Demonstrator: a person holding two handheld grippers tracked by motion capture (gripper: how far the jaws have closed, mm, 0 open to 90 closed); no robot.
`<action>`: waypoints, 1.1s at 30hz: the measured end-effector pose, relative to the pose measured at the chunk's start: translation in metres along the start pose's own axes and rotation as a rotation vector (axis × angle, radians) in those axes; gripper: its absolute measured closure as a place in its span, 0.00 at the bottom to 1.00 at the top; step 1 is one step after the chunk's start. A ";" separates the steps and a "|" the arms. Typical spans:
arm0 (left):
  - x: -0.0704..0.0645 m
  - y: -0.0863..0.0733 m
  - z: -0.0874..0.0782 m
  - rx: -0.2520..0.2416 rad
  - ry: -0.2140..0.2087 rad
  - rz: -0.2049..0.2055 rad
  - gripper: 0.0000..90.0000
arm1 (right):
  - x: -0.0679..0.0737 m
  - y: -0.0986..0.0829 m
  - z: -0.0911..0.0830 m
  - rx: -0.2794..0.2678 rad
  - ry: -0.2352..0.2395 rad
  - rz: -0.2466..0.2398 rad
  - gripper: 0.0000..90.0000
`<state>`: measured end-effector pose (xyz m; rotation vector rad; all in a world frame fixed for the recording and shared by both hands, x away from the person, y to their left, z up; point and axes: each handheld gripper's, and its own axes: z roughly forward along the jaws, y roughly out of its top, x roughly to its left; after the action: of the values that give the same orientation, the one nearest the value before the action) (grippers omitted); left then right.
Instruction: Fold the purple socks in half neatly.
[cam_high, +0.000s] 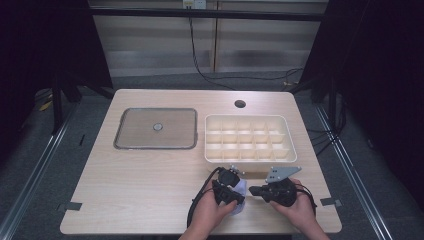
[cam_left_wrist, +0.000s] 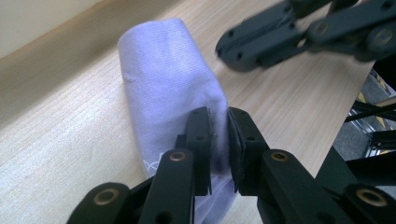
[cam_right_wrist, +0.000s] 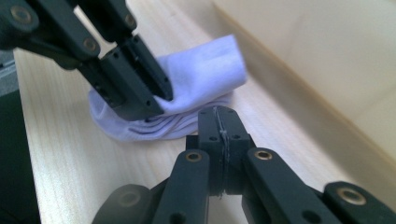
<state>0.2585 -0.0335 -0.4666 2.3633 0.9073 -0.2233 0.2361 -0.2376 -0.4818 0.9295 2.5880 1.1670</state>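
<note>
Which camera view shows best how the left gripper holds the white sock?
The left gripper view: there the left gripper pinches a fold of the white sock between its jaws, seen close. The right gripper view shows the sock from the side, partly behind those jaws. In the high view the sock is small.

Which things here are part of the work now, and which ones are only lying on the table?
Part of the work:
- pale lilac sock, folded, lying on the table
- left claw, shut on a fold of the sock
- right claw, shut with nothing in it, close beside the sock

Only lying there:
- white divided box
- flat grey square lid with a round knob
</note>
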 end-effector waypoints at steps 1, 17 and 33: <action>0.000 0.000 0.000 0.000 -0.001 0.000 0.89 | -0.001 0.001 -0.002 -0.004 -0.004 0.001 0.99; 0.000 0.002 0.001 0.009 -0.008 -0.008 0.89 | -0.010 0.018 -0.010 -0.025 -0.029 -0.013 0.99; -0.002 0.002 0.002 0.001 -0.012 -0.015 0.89 | 0.006 0.039 0.017 -0.001 0.002 -0.082 0.99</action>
<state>0.2584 -0.0365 -0.4667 2.3548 0.9195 -0.2434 0.2568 -0.2036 -0.4649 0.8141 2.6001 1.1480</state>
